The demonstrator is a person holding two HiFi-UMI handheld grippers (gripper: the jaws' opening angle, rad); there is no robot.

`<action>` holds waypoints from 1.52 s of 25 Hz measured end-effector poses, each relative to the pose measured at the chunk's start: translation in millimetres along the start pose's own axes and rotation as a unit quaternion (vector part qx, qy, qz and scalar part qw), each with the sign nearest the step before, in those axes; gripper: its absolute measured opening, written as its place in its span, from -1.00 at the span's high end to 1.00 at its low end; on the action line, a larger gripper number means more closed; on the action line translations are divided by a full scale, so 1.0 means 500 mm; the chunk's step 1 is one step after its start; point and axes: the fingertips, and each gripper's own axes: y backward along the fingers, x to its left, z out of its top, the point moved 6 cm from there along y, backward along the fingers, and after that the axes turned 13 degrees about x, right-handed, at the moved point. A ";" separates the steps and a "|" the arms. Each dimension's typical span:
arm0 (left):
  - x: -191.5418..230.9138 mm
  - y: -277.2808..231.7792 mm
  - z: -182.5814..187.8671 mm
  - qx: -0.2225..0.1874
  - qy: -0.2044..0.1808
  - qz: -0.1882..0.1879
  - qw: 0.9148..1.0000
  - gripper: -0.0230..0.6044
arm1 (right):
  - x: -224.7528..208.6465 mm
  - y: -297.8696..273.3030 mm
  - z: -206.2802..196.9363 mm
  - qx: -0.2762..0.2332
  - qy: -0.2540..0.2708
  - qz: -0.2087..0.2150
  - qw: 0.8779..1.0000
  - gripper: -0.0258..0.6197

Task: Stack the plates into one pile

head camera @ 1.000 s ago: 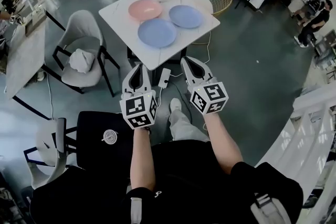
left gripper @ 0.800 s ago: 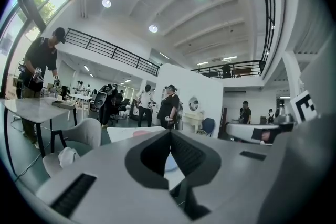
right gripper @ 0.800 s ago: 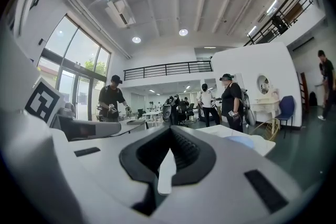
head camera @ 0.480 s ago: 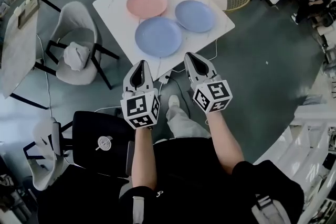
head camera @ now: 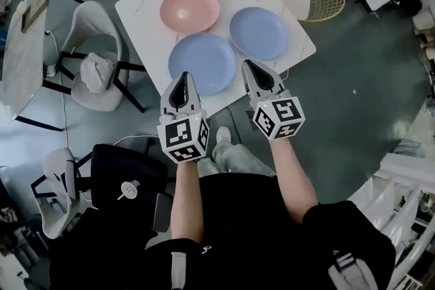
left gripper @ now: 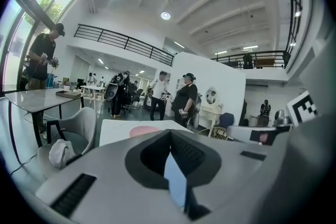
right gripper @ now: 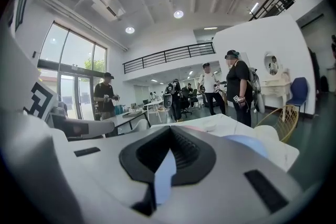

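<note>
Plates sit unstacked on white table (head camera: 139, 17): pink plate (head camera: 190, 9), near blue plate (head camera: 202, 54), right blue plate (head camera: 258, 32). Jaws pressed together (empty), left gripper (head camera: 183, 80) and right gripper (head camera: 249, 66) hover at its near edge.

left gripper (head camera: 183, 80): jaws shut tight, nothing between them, pointing forward and a bit down
right gripper (head camera: 249, 68): same deal, jaws pressed together, empty, reaching slightly further out
left forearm (head camera: 185, 197): bare, stretched straight out front
right forearm (head camera: 292, 173): bare, roughly parallel, grippers side by side but apart
</note>
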 end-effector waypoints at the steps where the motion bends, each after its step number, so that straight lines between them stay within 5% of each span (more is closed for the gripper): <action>1: 0.004 -0.007 0.000 0.004 0.002 0.004 1.000 0.88 | -0.008 -0.011 0.001 0.003 -0.003 0.003 1.000 0.90; 8: 0.057 -0.041 -0.022 0.039 0.024 0.039 0.998 0.88 | -0.033 -0.082 -0.025 0.039 -0.020 0.015 0.999 0.90; 13: 0.106 -0.089 -0.059 0.083 0.031 0.050 0.995 0.88 | -0.070 -0.132 -0.075 0.108 -0.024 -0.040 0.993 0.90; 16: 0.145 -0.118 -0.083 0.116 0.040 0.067 0.990 0.88 | -0.089 -0.161 -0.092 0.140 -0.032 -0.042 0.989 0.72; 24: 0.206 -0.181 -0.148 0.180 0.056 0.067 0.980 0.87 | -0.135 -0.217 -0.156 0.195 -0.052 -0.059 0.978 0.65; 27: 0.223 -0.199 -0.177 0.205 0.065 0.064 0.974 0.59 | -0.144 -0.228 -0.188 0.219 -0.060 -0.063 0.972 0.61; 38: 0.254 -0.241 -0.237 0.264 0.092 0.057 0.958 0.41 | -0.151 -0.272 -0.274 0.272 -0.102 -0.058 0.955 0.48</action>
